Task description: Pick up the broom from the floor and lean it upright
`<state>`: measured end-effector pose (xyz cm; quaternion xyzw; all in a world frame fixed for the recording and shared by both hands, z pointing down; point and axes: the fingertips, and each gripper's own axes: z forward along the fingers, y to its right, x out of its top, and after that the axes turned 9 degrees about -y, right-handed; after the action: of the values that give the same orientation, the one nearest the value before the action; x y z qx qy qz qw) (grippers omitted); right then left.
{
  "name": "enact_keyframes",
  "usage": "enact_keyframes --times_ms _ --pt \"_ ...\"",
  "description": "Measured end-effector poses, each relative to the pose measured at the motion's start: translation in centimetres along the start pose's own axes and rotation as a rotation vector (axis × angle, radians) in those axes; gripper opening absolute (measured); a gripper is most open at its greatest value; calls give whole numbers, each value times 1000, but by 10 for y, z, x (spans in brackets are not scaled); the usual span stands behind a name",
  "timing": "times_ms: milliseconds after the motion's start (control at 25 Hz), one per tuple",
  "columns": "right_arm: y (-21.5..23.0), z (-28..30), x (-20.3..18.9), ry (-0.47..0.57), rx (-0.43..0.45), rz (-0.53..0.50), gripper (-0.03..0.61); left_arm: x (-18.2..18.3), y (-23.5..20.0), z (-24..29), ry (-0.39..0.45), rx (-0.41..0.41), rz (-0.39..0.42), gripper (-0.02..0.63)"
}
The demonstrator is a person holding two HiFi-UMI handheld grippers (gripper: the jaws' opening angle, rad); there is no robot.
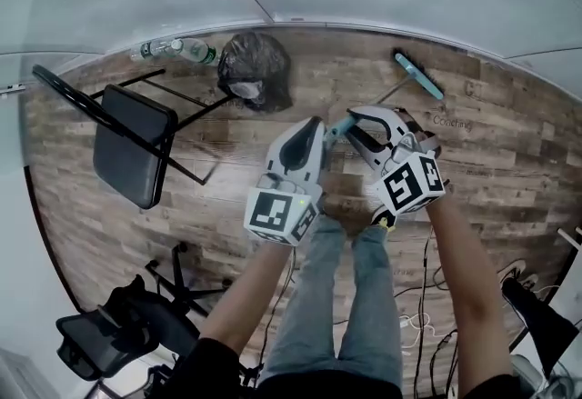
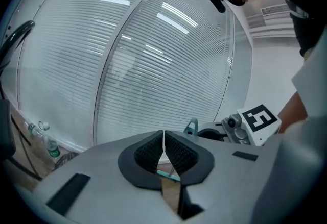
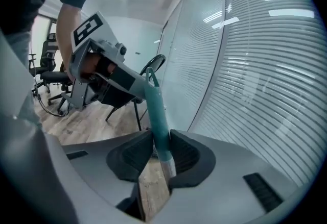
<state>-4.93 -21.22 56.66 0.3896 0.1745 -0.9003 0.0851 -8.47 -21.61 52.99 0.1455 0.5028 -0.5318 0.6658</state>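
The broom has a teal head (image 1: pixel 418 74) resting on the wood floor near the glass wall, and its thin handle slants up toward me. The handle's teal grip end (image 1: pixel 338 126) is raised between the two grippers. My right gripper (image 1: pixel 356 123) is shut on that grip; in the right gripper view the teal grip (image 3: pixel 156 110) runs up between the dark pads of the right gripper (image 3: pixel 161 136). My left gripper (image 1: pixel 316 126) is shut with nothing between its pads, its tip just beside the grip's end. In the left gripper view the left gripper (image 2: pixel 163 139) faces the blinds, and the grip's loop (image 2: pixel 191 127) shows beyond.
A black folding chair (image 1: pixel 127 143) stands at the left, a black bin bag (image 1: pixel 255 70) and water bottles (image 1: pixel 182 49) against the wall. An office chair (image 1: pixel 109 334) is behind at lower left. Cables (image 1: pixel 418 315) lie by the person's legs.
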Motion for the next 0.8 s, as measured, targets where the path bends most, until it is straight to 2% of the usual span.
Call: enact_keyframes --times_ms 160,240,320,480,680,800 --pt "42 -28 27 50 -114 100 103 27 -1 -5 5 -23 11 21" --pt "72 -45 40 98 -198 160 100 43 0 -8 15 -22 58 21" --pt "104 -64 45 117 -290 262 98 56 2 -12 27 -28 89 21" --pt "154 -108 35 92 -462 487 98 75 8 -23 49 -51 91 21" --pt "178 -154 43 149 -631 687 98 89 20 -26 40 -78 147 21" --pt "182 -165 53 187 -649 722 98 94 34 -14 23 -81 199 22"
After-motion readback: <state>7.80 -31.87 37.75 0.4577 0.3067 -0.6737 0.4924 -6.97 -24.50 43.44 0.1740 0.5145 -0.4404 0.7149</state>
